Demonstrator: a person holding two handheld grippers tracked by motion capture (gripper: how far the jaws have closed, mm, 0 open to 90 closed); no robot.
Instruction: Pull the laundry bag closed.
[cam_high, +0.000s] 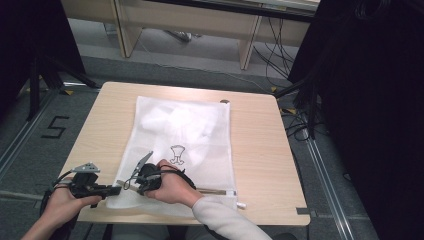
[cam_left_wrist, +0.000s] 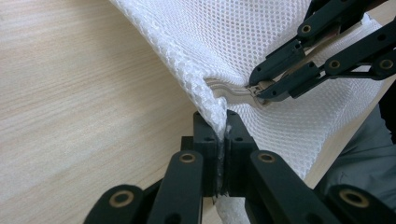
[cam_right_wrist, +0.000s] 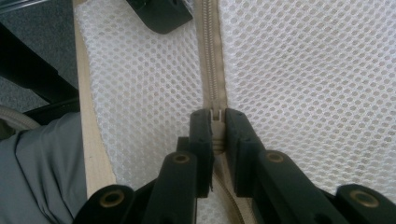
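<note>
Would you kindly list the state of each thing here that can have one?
White mesh laundry bag: flat on the table, something white inside.
Beige zipper: pull clamped; open or closed, cannot tell.
Left gripper: shut on the bag's corner.
Right gripper: shut on the zipper pull.

In the high view, the person's right hand (cam_high: 172, 186) covers the near middle of the white mesh laundry bag (cam_high: 195, 130), so the beige zipper (cam_high: 212, 190) along the bag's near edge shows only to the right of that hand, and the small black drawing (cam_high: 177, 154) printed on the mesh is too small to make out. In the right gripper view, the small metal zipper pull (cam_right_wrist: 215, 115) is almost wholly buried between the black jaws, and the zipper runs off the top edge. In the left gripper view, the pinched fold of the bag's corner disappears between the jaws, and the mesh is cut off at the top and right edges.
</note>
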